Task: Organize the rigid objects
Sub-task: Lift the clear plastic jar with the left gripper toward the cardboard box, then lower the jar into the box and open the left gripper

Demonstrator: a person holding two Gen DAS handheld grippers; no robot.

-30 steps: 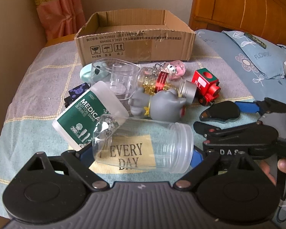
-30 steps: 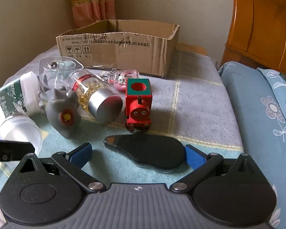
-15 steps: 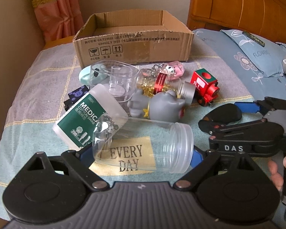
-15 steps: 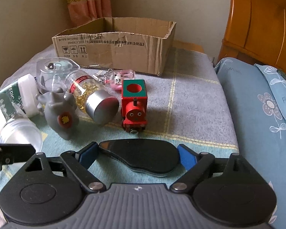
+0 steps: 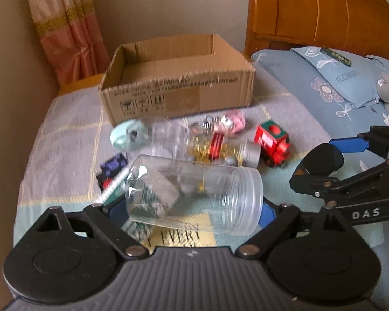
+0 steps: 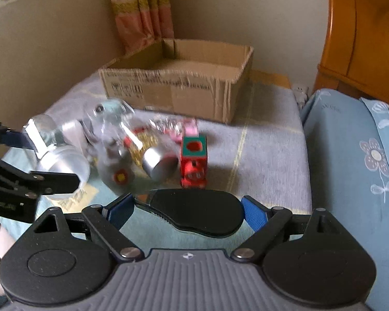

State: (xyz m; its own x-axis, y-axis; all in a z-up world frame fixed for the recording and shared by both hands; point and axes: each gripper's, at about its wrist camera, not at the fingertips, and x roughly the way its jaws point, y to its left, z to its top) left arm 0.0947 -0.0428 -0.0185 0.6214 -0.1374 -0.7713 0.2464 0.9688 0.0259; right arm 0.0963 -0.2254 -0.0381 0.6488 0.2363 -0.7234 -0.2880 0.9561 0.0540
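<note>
Jar (image 5: 194, 194), clear and lying sideways at lower centre of your left view, is clamped in your left gripper (image 5: 193, 208), while your right gripper (image 6: 188, 213) grasps a black oval case (image 6: 194, 213) at lower centre, cardboard box (image 6: 179, 80) beyond.

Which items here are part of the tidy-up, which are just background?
Job: clear jar in left gripper; black case in right gripper; box; toy train; capsule bottle; grey figure.
Background: pillow; curtain; headboard.
</note>
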